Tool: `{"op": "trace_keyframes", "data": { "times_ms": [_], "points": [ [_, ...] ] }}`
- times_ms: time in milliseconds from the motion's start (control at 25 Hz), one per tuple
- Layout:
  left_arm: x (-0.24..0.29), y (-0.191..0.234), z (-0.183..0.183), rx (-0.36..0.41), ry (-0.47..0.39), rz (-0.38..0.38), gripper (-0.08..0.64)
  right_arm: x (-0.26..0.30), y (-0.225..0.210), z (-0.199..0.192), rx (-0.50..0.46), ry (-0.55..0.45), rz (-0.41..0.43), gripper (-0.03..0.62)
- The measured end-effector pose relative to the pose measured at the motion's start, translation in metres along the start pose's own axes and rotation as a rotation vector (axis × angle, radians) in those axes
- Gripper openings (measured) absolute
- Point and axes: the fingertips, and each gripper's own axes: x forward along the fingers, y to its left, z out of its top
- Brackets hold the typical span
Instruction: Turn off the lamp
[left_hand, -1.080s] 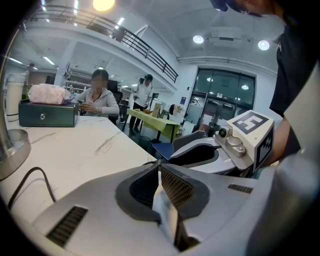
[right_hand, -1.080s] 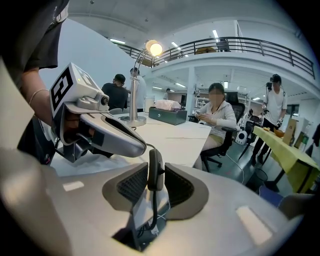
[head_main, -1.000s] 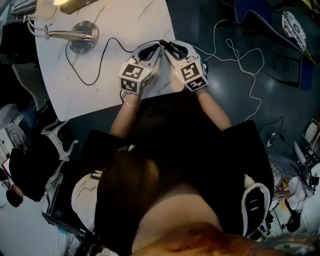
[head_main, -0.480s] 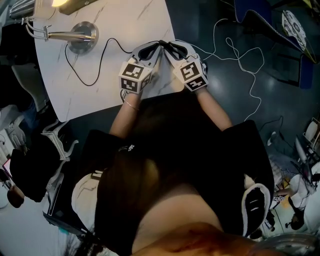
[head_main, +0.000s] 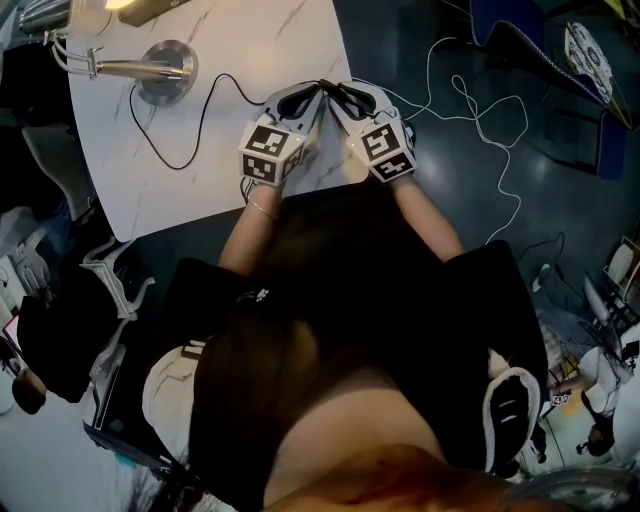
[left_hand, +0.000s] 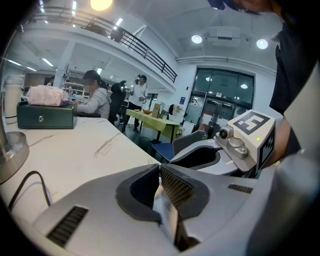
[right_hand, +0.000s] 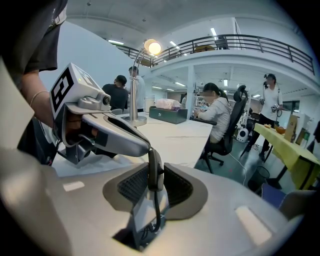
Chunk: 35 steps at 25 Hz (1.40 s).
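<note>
Between the pads of the right gripper (right_hand: 156, 167) the black inline switch (right_hand: 155, 179) of the lamp cord (head_main: 205, 112) is clamped; the jaws of the left gripper (left_hand: 159, 171) are pressed together, empty. Both are held tip to tip, tilted downward, over the marble table (head_main: 285, 40), well apart from the lit lamp (head_main: 165, 72) at its far left corner.

Lamp head (head_main: 148, 10) cut by top edge.

table (head_main: 270, 40): smooth, white marble-look | lamp base (head_main: 167, 72): shiny silver metal | switch (right_hand: 155, 171): black matt plastic
</note>
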Motion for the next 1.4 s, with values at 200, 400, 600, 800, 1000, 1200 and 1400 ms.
{"op": "trace_keyframes", "data": {
  "times_ms": [200, 400, 600, 800, 1000, 1200, 1400],
  "points": [
    [0.0010, -0.0009, -0.0058, 0.003, 0.007, -0.008, 0.009, 0.0005, 0.0003, -0.0009, -0.001, -0.007, 0.004, 0.092],
    [0.0007, 0.0022, -0.0055, 0.003, 0.011, 0.006, 0.008, 0.0035, 0.0006, -0.0001, 0.016, -0.009, 0.010, 0.092],
    [0.0006, 0.0021, -0.0050, 0.004, 0.009, 0.006, 0.009, 0.0034, 0.0011, -0.0017, 0.021, 0.001, 0.012, 0.092],
    [-0.0003, 0.0035, -0.0017, 0.004, 0.004, 0.018, 0.009, 0.0048, 0.0013, -0.0016, 0.015, -0.005, 0.010, 0.092],
    [0.0002, 0.0041, -0.0044, 0.008, 0.003, 0.015, 0.009, 0.0049, 0.0019, -0.0008, 0.022, -0.005, 0.009, 0.091],
    [-0.0004, 0.0041, -0.0036, 0.006, 0.005, 0.020, 0.009, 0.0053, 0.0013, -0.0026, 0.022, -0.003, 0.008, 0.091],
    [0.0008, 0.0031, -0.0087, 0.012, 0.008, 0.006, 0.009, 0.0048, 0.0017, -0.0008, 0.024, 0.000, 0.009, 0.091]
  ]
}}
